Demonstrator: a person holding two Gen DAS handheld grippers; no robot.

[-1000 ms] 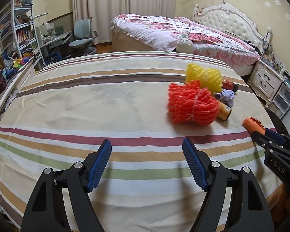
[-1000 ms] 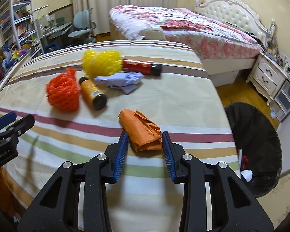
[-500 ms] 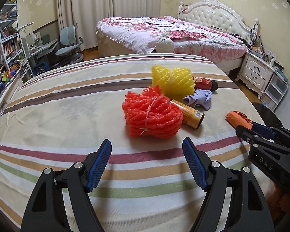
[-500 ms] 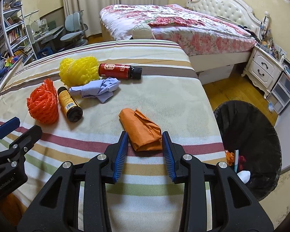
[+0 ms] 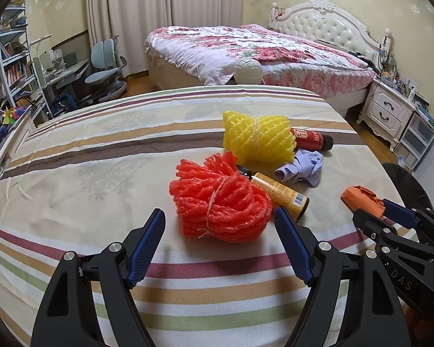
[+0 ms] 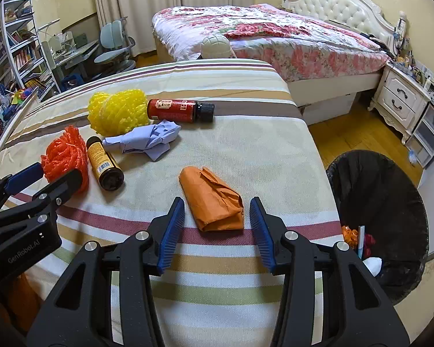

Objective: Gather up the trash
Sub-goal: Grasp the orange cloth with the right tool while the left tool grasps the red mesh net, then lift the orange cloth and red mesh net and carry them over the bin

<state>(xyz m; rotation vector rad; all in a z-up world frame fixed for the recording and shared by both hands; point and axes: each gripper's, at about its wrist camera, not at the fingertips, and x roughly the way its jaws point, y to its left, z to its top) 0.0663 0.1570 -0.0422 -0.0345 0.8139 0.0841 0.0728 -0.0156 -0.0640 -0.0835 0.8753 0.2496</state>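
Now, in the left wrist view, we see our left gripper wide open and empty, with the red net bundle mid-frame between its tips; next we close. In the right wrist view, our right gripper gapes around the orange paper wad; the trash bin waits right.

The left black two-finger tongs with blue ribbed pads were held low and level, jaws spread wide, nothing between the pads. The right black two-finger tongs with blue ribbed pads sat alongside, pointing forward, jaws parted rather less widely and gripping nothing. Each pair showed at the edge of the other's view, close side by side.
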